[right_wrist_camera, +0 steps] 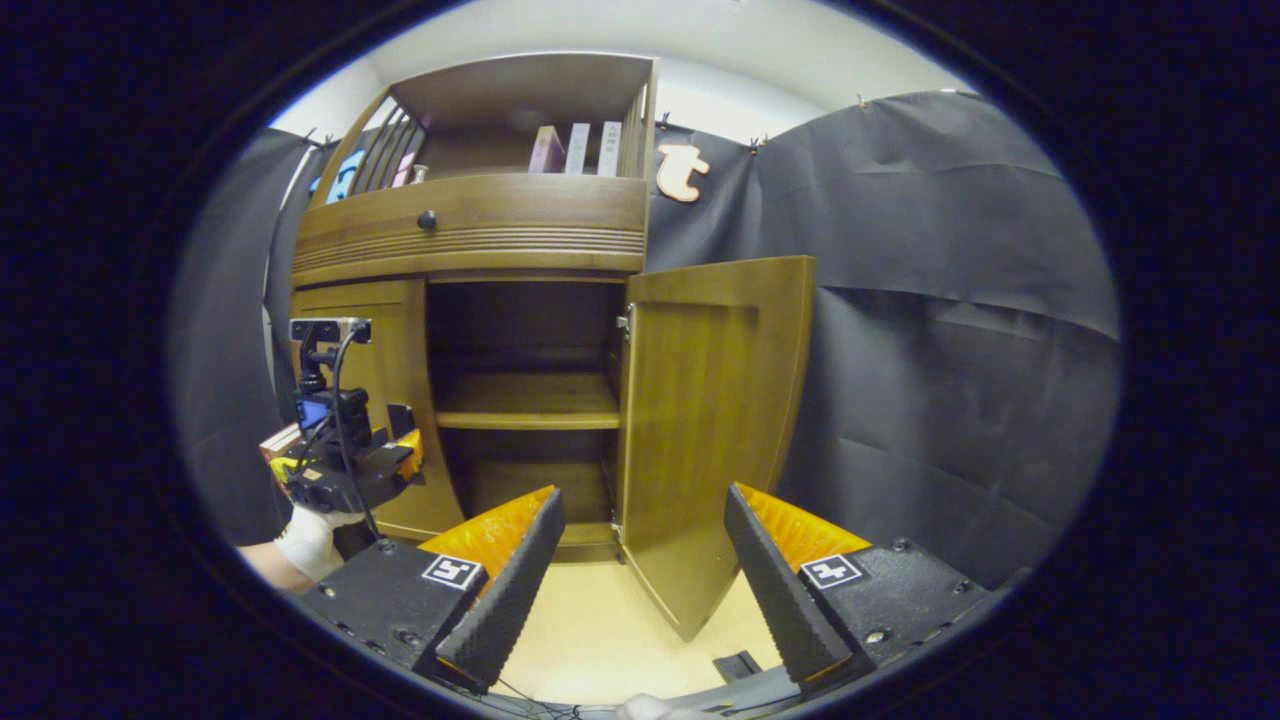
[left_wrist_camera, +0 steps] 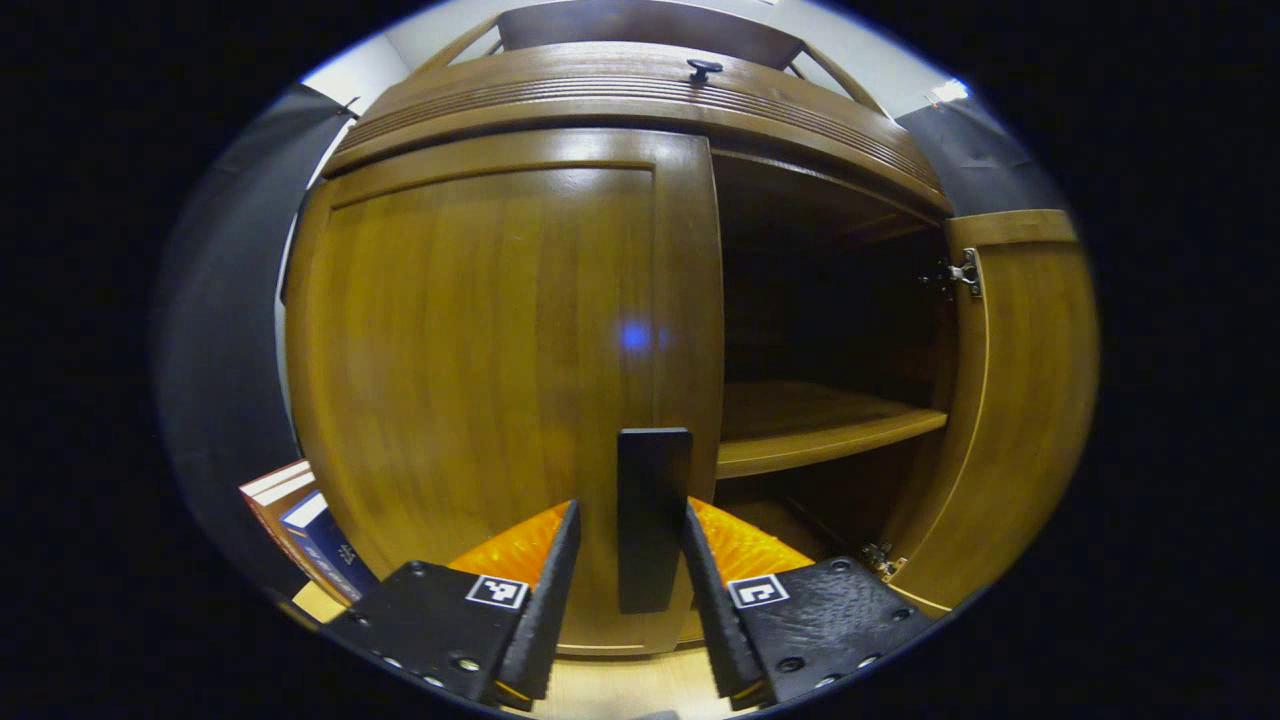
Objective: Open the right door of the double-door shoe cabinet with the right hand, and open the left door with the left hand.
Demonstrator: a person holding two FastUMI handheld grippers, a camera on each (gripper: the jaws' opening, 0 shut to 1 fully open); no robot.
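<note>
Bracketing left door's (left_wrist_camera: 500,380) black handle (left_wrist_camera: 654,515), left tongs (left_wrist_camera: 628,570) sitting narrow, not visibly pinching; right tongs (right_wrist_camera: 645,570) gaping wide, empty. Door: rigid, hinged; grip handle.

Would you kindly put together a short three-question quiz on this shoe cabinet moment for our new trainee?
1. True or false: the right door stands open.
2. The left gripper has its fingers on either side of what? A) the drawer knob B) the black handle on the left door C) a book
3. Are the right gripper's jaws apart or together?

Key: 1 true; 2 B; 3 apart, holding nothing.
</note>
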